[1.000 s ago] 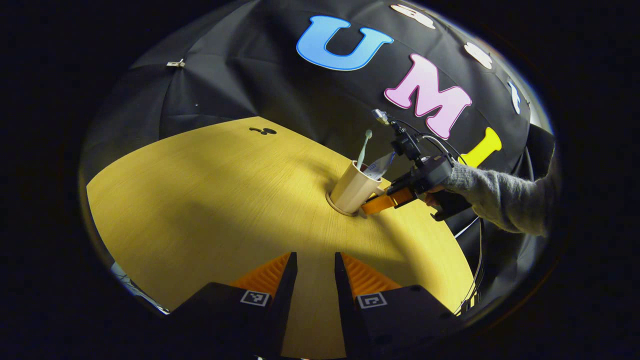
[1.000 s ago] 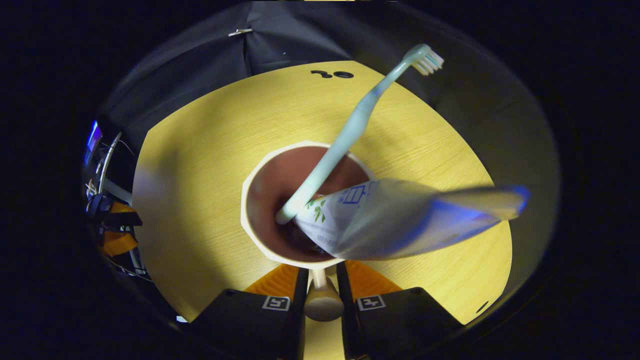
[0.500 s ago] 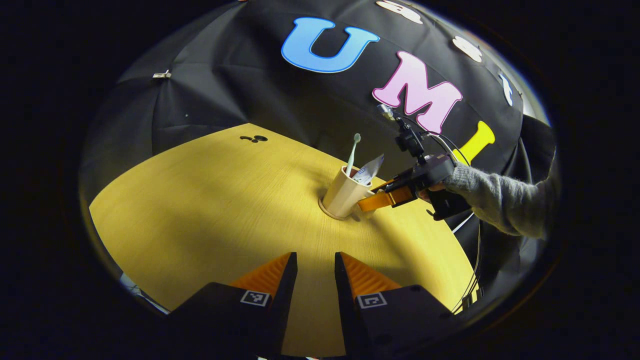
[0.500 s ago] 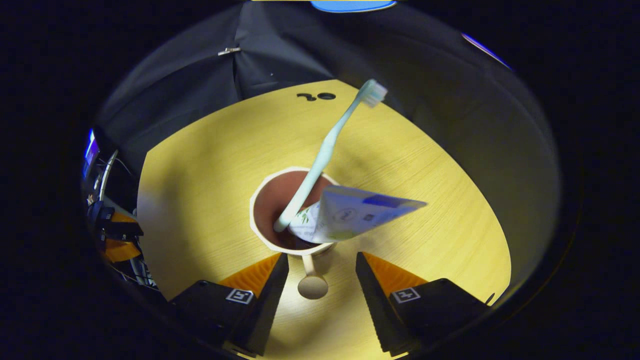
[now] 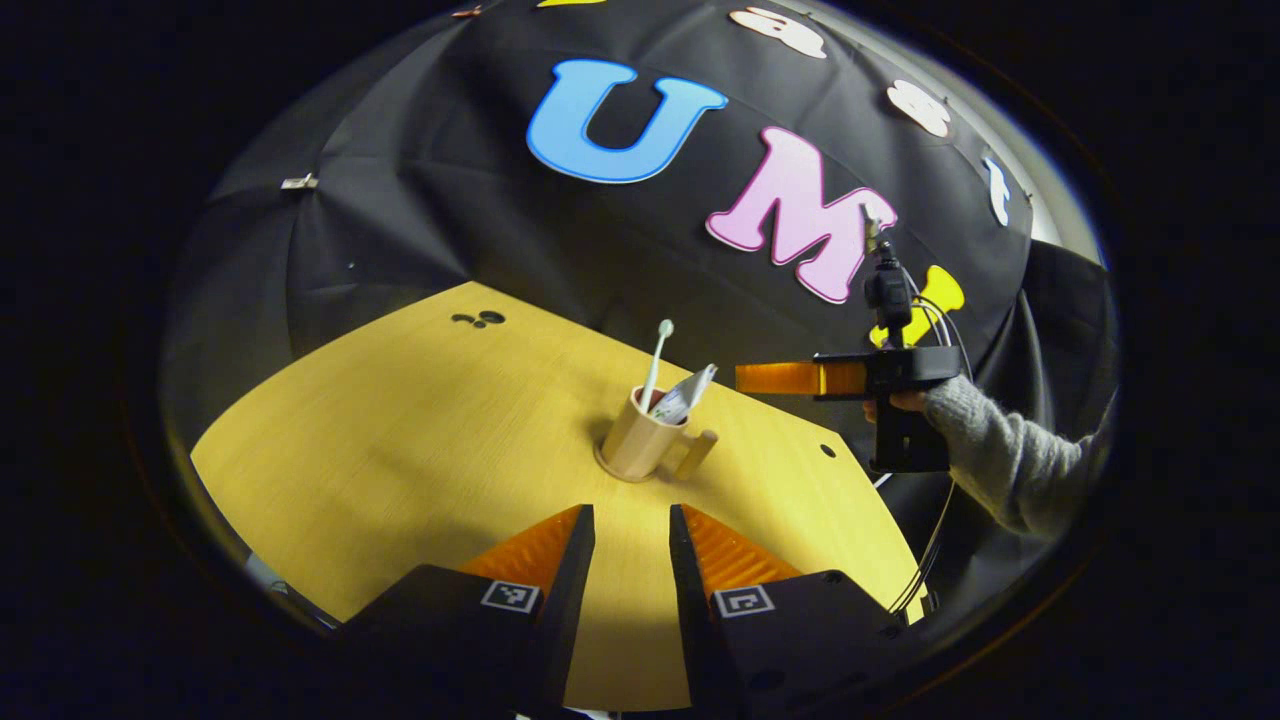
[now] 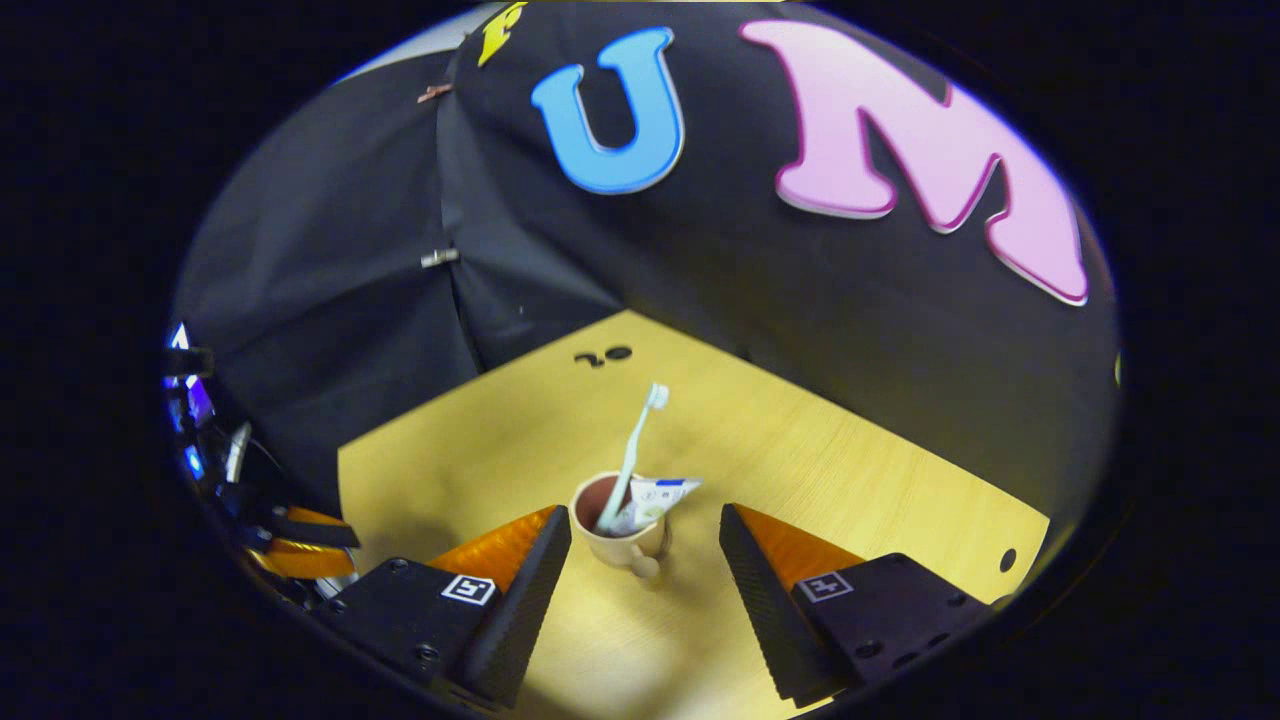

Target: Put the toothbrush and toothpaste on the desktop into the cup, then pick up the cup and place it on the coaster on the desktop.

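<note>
The beige cup (image 5: 638,442) stands upright on a round coaster (image 5: 608,470) near the middle of the wooden table (image 5: 400,450). A pale toothbrush (image 5: 657,355) and the toothpaste tube (image 5: 692,390) stick out of the cup. My left gripper (image 5: 632,530) hovers low at the table's near edge, short of the cup, with a narrow gap and nothing between its fingers. My right gripper (image 5: 745,378), held by a hand in a grey sleeve (image 5: 990,450), hangs above and right of the cup. In the right gripper view, the right gripper (image 6: 645,517) stands wide open with the cup (image 6: 612,538), toothbrush (image 6: 632,450) and toothpaste (image 6: 658,493) beyond its tips.
Small dark marks (image 5: 478,319) lie at the table's far corner, and a small hole (image 5: 828,450) sits near its right edge. The black cloth wall (image 5: 450,230) closes the back. Cables and gear (image 6: 200,420) crowd the left edge in the right gripper view.
My right gripper opened, let go of the cup's handle and pulled back and up. The cup stays on the coaster. My left gripper drew back slightly.
</note>
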